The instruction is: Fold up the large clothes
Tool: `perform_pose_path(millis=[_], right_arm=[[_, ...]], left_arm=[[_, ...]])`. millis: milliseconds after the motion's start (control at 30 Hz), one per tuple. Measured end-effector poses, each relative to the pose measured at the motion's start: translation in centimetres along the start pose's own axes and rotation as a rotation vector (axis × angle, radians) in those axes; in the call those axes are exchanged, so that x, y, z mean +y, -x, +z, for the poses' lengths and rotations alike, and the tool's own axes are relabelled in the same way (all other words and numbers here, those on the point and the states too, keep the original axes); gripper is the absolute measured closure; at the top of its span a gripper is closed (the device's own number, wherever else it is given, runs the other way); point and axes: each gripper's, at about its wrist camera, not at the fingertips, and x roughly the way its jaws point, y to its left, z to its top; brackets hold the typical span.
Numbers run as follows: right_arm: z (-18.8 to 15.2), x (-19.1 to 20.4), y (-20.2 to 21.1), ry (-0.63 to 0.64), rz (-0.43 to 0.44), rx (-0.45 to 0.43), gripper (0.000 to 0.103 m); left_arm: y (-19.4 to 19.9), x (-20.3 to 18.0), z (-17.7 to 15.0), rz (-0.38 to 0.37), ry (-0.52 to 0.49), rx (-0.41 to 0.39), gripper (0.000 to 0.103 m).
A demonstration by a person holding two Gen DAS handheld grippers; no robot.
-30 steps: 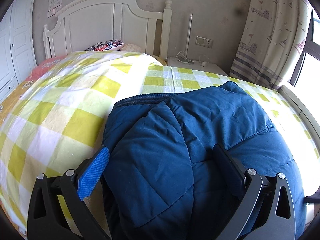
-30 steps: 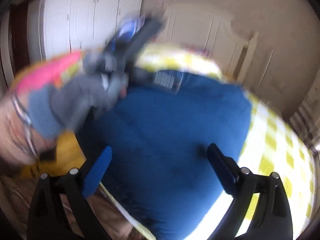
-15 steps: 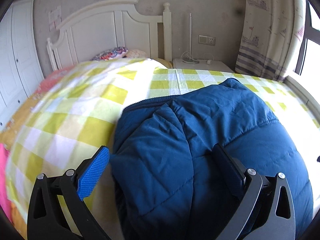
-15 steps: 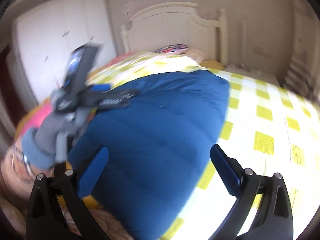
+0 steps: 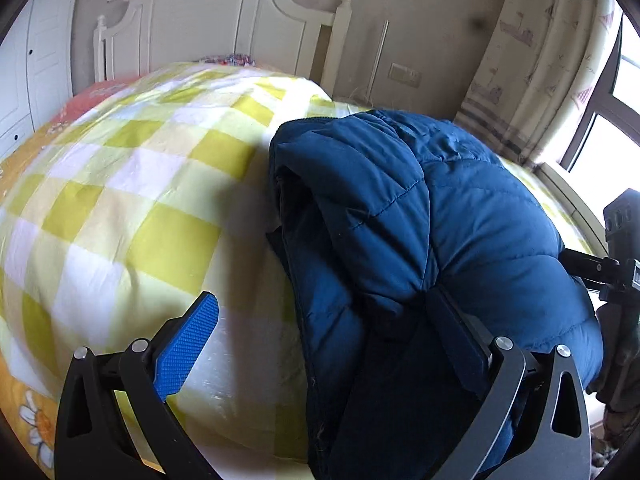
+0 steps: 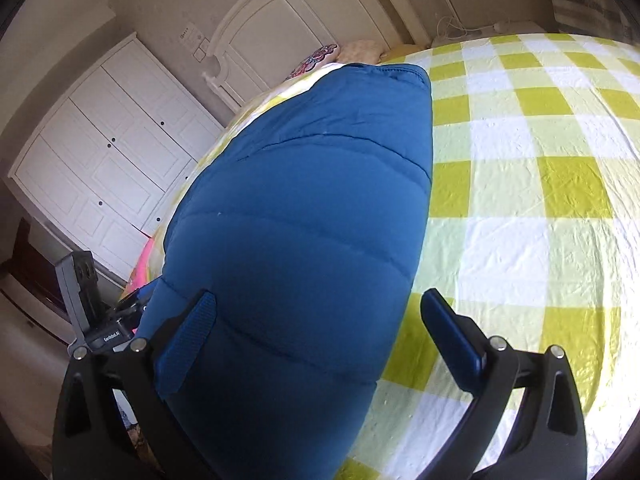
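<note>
A bed (image 5: 120, 208) with a yellow-and-white checked cover (image 6: 520, 208) fills both views, its white headboard (image 5: 208, 20) at the far end. On the cover lies the folded blue padded jacket (image 5: 420, 240), bunched into a thick bundle toward the near edge of the bed. The left gripper (image 5: 320, 344) hangs just beside the jacket's near corner, jaws wide apart, holding nothing. The right gripper (image 6: 320, 340) hovers over the jacket's other end, jaws likewise spread.

left gripper (image 5: 320, 334): black frame | silver screws | blue ribbed jaws, probably rubber
</note>
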Motion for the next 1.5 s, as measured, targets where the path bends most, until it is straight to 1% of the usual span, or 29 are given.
perform_pose_path(millis=[67,133,300,400,467,533,567,600,633,700,833,867,900,933,967,1000,1033,1100,1133,1200,1267,1333,1400,1500], right_arm=[[0.1,0.1,-0.2,0.010,-0.014,-0.001,0.002],[0.1,0.1,-0.2,0.009,-0.011,0.003,0.002],[-0.1,0.3,-0.4,-0.008,0.022,0.016,0.002],[0.0,-0.2,-0.8,-0.020,0.047,0.029,0.002],[0.1,-0.5,-1.1,-0.029,0.071,0.040,0.002],[0.0,-0.7,-1.3,-0.041,0.096,0.049,0.002],[0.1,-0.9,-1.5,-0.060,0.114,0.055,0.002],[0.1,-1.0,-1.7,-0.069,0.128,0.062,0.002],[0.1,-1.0,-2.0,-0.076,0.139,0.067,0.002],[0.2,-1.0,-2.4,-0.081,0.152,0.078,0.002],[0.5,-0.5,-2.6,-0.048,0.143,0.095,0.002],[0.4,-0.1,-2.4,-0.024,0.138,0.093,0.002],[0.3,0.2,-2.2,0.004,0.127,0.075,0.005],[0.0,0.3,-2.0,0.017,0.123,0.063,0.011],[-0.2,0.4,-1.8,0.029,0.123,0.051,0.013],[-0.3,0.6,-1.4,0.041,0.121,0.034,0.018],[-0.5,0.7,-1.3,0.049,0.116,0.022,0.022],[-0.6,1.2,-0.9,0.082,0.097,-0.009,0.027],[-0.7,1.4,-0.7,0.097,0.090,-0.021,0.029],[-0.5,1.9,-0.1,0.133,0.067,-0.057,0.032],[0.0,1.9,0.6,0.167,0.044,-0.095,0.035],[1.4,1.5,1.5,0.211,0.007,-0.149,0.038],[4.0,0.5,3.1,0.238,-0.027,-0.205,0.039],[7.8,-2.1,5.5,0.233,-0.049,-0.277,0.040]], left_arm=[[-0.2,0.0,-0.1,-0.007,0.008,-0.006,0.004],[-0.4,0.5,-0.2,-0.035,0.028,0.004,0.004],[-1.2,1.3,0.0,-0.090,0.063,0.037,0.004],[-1.9,1.9,0.4,-0.135,0.079,0.071,0.004],[-2.5,2.5,0.4,-0.182,0.105,0.097,0.004],[-3.5,3.4,0.2,-0.268,0.156,0.128,0.004],[-4.1,4.1,0.1,-0.324,0.189,0.143,0.004],[-4.5,4.6,-0.1,-0.360,0.207,0.149,0.004],[-4.6,4.8,-0.1,-0.375,0.203,0.146,0.004],[-4.8,4.6,0.0,-0.378,0.185,0.156,0.004],[-5.2,4.3,0.5,-0.387,0.153,0.172,0.005],[-5.1,4.2,0.5,-0.392,0.150,0.170,0.007],[-4.8,3.8,0.6,-0.430,0.137,0.148,0.034],[-4.4,3.6,0.7,-0.504,0.138,0.129,0.044],[-4.1,3.1,0.6,-0.478,0.139,0.104,0.045],[-4.0,2.7,0.4,-0.455,0.132,0.092,0.045],[-3.9,2.4,0.4,-0.446,0.139,0.080,0.048],[-3.9,2.2,0.5,-0.461,0.178,0.060,0.053],[-3.9,2.1,0.6,-0.468,0.189,0.050,0.057],[-3.8,1.4,0.9,-0.489,0.193,0.020,0.063],[-4.4,0.1,1.7,-0.490,0.196,0.001,0.064],[-5.7,-1.6,3.1,-0.489,0.194,-0.021,0.065],[-7.0,-3.4,5.0,-0.504,0.198,-0.033,0.066],[-9.4,-6.7,9.7,-0.548,0.190,-0.059,0.066]])
